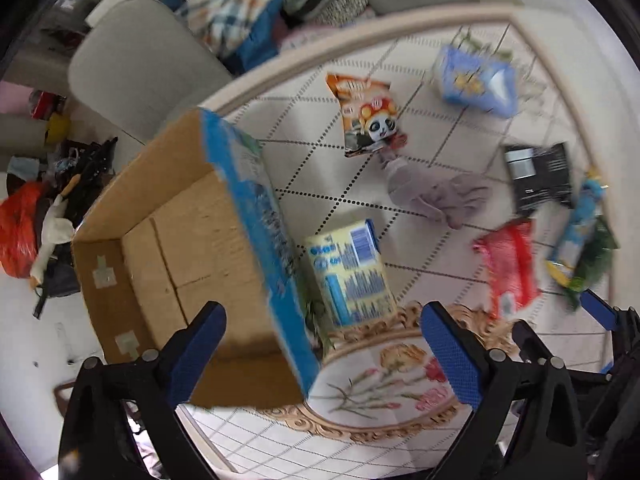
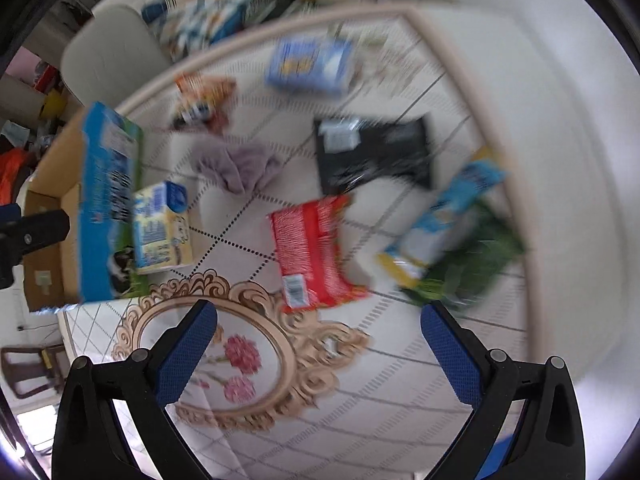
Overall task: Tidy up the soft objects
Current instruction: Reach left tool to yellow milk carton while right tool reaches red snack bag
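Note:
An open cardboard box with a blue printed side stands at the table's left edge; it also shows in the right wrist view. A grey cloth lies mid-table, also in the right wrist view. A yellow pack lies beside the box. A red pack, a black pouch, a blue tissue pack, a panda snack bag and a blue-green bag lie around. My left gripper hovers open over the box's near corner. My right gripper is open and empty above the table's flower print.
The table has a raised beige rim. A grey chair stands behind the box. Clutter and a red bag lie on the floor at left. The right wrist view is motion-blurred.

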Demonstrator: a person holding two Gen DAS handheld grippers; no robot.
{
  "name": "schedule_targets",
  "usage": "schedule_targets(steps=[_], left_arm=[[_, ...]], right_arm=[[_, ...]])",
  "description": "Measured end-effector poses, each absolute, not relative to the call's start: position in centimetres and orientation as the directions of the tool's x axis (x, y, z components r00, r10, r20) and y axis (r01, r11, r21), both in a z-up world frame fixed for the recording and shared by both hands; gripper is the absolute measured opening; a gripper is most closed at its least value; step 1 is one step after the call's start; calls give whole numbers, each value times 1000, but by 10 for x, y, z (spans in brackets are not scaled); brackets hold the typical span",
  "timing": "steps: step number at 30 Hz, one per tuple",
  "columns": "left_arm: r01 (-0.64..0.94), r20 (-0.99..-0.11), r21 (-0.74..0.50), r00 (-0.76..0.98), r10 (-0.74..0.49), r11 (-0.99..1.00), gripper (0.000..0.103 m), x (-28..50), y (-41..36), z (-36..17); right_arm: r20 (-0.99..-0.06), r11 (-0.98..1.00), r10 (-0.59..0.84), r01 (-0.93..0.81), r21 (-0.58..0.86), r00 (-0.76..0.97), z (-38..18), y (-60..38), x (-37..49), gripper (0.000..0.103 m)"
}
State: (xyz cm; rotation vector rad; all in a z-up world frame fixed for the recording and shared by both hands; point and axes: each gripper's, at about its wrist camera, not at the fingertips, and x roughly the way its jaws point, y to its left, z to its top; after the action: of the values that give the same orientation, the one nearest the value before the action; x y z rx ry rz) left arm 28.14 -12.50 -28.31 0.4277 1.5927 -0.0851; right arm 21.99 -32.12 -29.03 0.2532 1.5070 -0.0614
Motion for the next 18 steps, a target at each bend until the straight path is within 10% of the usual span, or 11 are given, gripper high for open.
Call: schedule_targets(steps=[18], left_arm=[[508, -871, 265, -238, 430, 819, 100, 312, -147, -401]], right_arm=[[-986, 953, 154, 272, 133, -59, -389, -313, 222, 78]])
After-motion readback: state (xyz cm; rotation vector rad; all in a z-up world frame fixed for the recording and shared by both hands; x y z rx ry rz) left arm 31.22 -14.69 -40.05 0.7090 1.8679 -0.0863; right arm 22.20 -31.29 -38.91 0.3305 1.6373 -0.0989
